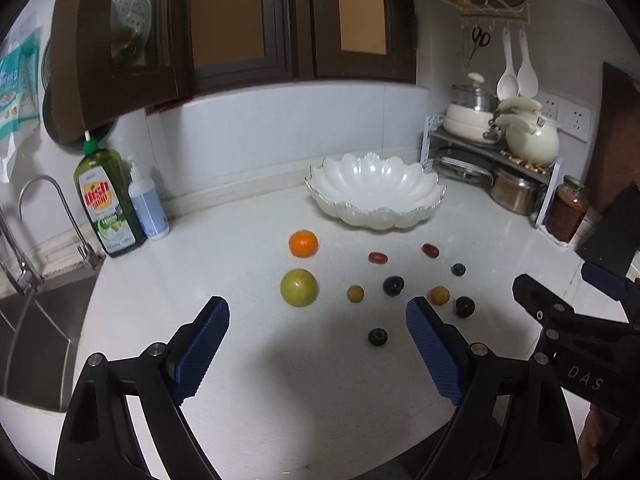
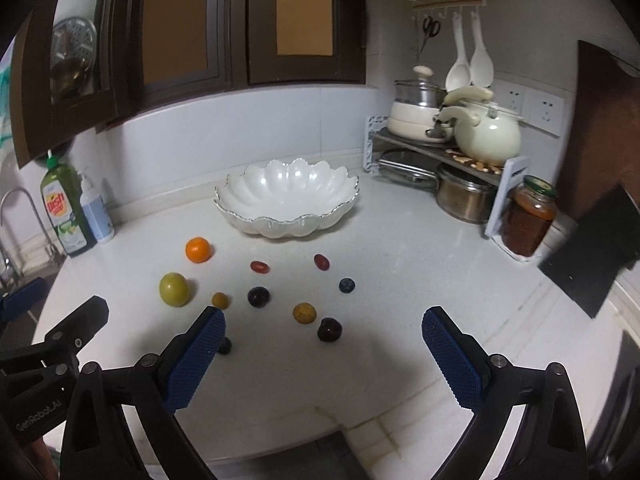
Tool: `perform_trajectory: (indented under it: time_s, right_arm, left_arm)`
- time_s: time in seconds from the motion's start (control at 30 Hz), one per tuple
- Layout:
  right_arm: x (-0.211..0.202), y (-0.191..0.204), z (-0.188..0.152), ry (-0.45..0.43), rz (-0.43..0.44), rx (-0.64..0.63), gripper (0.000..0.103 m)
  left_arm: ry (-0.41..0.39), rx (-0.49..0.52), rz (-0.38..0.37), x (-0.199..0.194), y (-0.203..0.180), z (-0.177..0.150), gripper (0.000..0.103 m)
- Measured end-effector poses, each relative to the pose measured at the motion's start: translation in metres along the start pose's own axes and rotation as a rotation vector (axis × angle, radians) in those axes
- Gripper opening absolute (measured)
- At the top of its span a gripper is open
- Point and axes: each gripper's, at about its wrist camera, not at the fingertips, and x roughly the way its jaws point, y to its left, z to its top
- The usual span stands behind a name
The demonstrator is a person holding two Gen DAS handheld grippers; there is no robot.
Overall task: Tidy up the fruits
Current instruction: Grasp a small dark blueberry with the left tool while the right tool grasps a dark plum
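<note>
A white scalloped bowl (image 1: 376,192) (image 2: 286,196) stands empty at the back of the white counter. In front of it lie loose fruits: an orange (image 1: 303,243) (image 2: 198,249), a green plum (image 1: 299,287) (image 2: 174,289), two red grapes (image 1: 377,257) (image 1: 430,250), two small yellow fruits (image 1: 355,293) (image 1: 438,295), dark plums (image 1: 393,285) (image 1: 465,306) and blueberries (image 1: 377,336) (image 1: 458,269). My left gripper (image 1: 318,320) is open and empty, above the counter just short of the fruits. My right gripper (image 2: 323,332) is open and empty, near a dark plum (image 2: 329,329).
A sink with a tap (image 1: 36,232) is at the left, with a green dish soap bottle (image 1: 107,200) and a white pump bottle (image 1: 147,208) beside it. A rack with pots and a kettle (image 2: 486,136) and a jar (image 2: 528,220) stand at the back right. A dark board (image 2: 592,256) leans at the right.
</note>
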Motion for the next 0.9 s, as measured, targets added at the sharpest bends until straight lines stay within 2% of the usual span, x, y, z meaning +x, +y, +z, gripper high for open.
perform_trajectory:
  time_s: [0.3,0.4,0.47,0.6,0.9]
  right_arm:
    - [0.049,-0.011,-0.005,0.102,0.061,-0.015,0.087]
    - [0.063,-0.013,-0.008,0.132,0.066,-0.009,0.084]
    - [0.073,-0.014,-0.01,0.152,0.074,-0.007,0.082]
    - [0.09,-0.015,-0.014,0.193,0.08,-0.009,0.077]
    - [0.121,-0.014,-0.023,0.241,0.078,-0.005,0.07]
  left_arm:
    - [0.096,0.002,0.004,0.04,-0.02,-0.009,0.081]
    - [0.122,0.033,0.009,0.056,-0.028,-0.013,0.081]
    - [0.142,0.036,0.0,0.065,-0.031,-0.015,0.075]
    - [0.183,0.04,-0.027,0.086,-0.038,-0.022,0.073]
    - [0.26,0.054,-0.064,0.119,-0.05,-0.035,0.061]
